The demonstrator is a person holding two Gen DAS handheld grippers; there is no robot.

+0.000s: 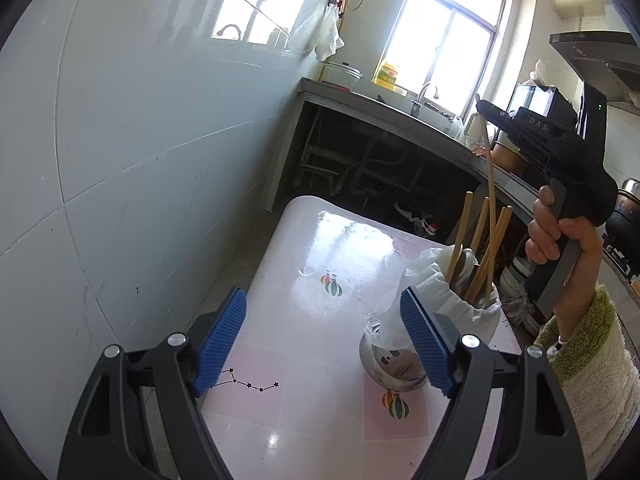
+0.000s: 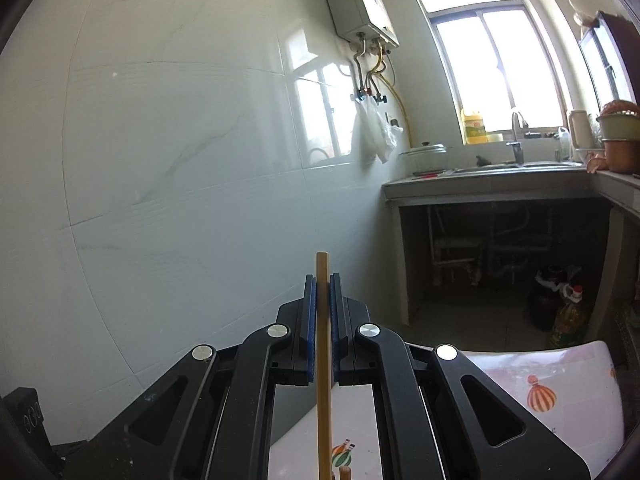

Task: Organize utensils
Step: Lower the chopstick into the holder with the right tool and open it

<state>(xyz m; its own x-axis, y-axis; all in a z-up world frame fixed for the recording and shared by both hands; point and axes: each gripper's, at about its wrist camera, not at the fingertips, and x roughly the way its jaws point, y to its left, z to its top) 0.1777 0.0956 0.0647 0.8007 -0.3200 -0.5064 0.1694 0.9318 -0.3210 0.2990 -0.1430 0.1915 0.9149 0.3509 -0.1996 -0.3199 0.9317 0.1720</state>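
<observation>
In the left wrist view my left gripper [image 1: 324, 344] stands open over the pink-and-white table [image 1: 320, 248], with nothing between its blue pads [image 1: 222, 340]. A white holder lined with a plastic bag [image 1: 464, 300] stands at the right of the table and has several wooden chopsticks [image 1: 460, 240] in it. A small metal cup [image 1: 394, 372] sits in front of it, beside my right-hand finger. Above the holder my right gripper [image 1: 484, 112] is shut on one pale chopstick [image 1: 491, 176] that hangs down among the others. In the right wrist view that chopstick [image 2: 322, 400] stands upright between the shut right gripper [image 2: 323, 280].
A tiled wall [image 1: 140, 140] runs close along the table's left side. Behind are a concrete counter with a sink and tap [image 2: 516, 148], a water heater [image 2: 360, 0] and bottles on the floor [image 2: 568, 316]. A hand in a fluffy sleeve [image 1: 592, 344] holds the right gripper.
</observation>
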